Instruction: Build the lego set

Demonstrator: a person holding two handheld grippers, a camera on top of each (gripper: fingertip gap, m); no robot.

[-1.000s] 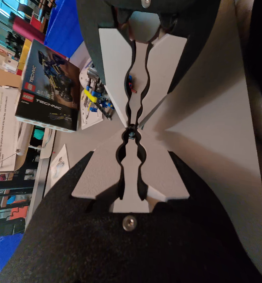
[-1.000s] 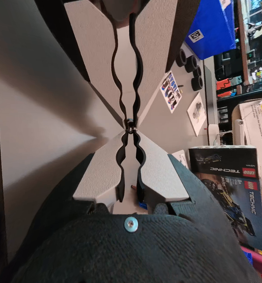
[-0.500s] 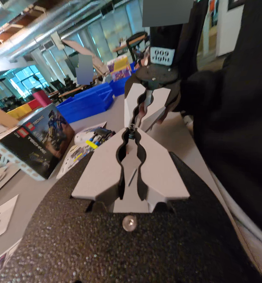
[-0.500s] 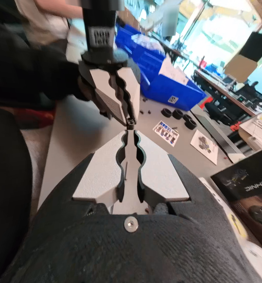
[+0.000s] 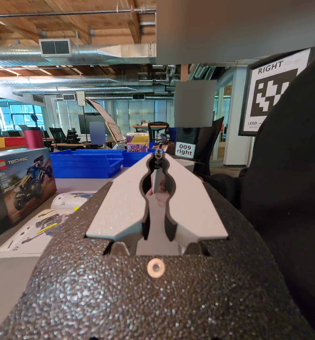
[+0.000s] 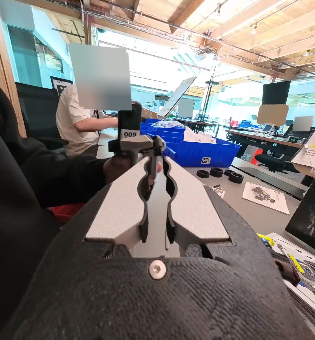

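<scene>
two hand-held tongs meet tip to tip above a grey table (image 6: 254, 211) in an open workshop. at the centre of the left wrist view, the left gripper (image 5: 158, 156) is clenched on a small dark piece (image 5: 158, 153) with a round hole, which stands up out of its tips, pads pressed to its sides. in the right wrist view, just above centre, the right gripper (image 6: 155, 159) stands released with a clear gap between its tips and nothing in it; the piece sits just above and beyond them, apart from both pads. a hand (image 6: 116, 165) in a black sleeve works the left tool at middle left. blue bins (image 6: 204, 152) line the far edge, four black tyres (image 6: 219, 173) lie at right of centre beside a printed leaflet (image 6: 265, 198), and a boxed building set (image 5: 18, 184) stands at the left edge of the left view over open instruction sheets (image 5: 33, 231).
</scene>
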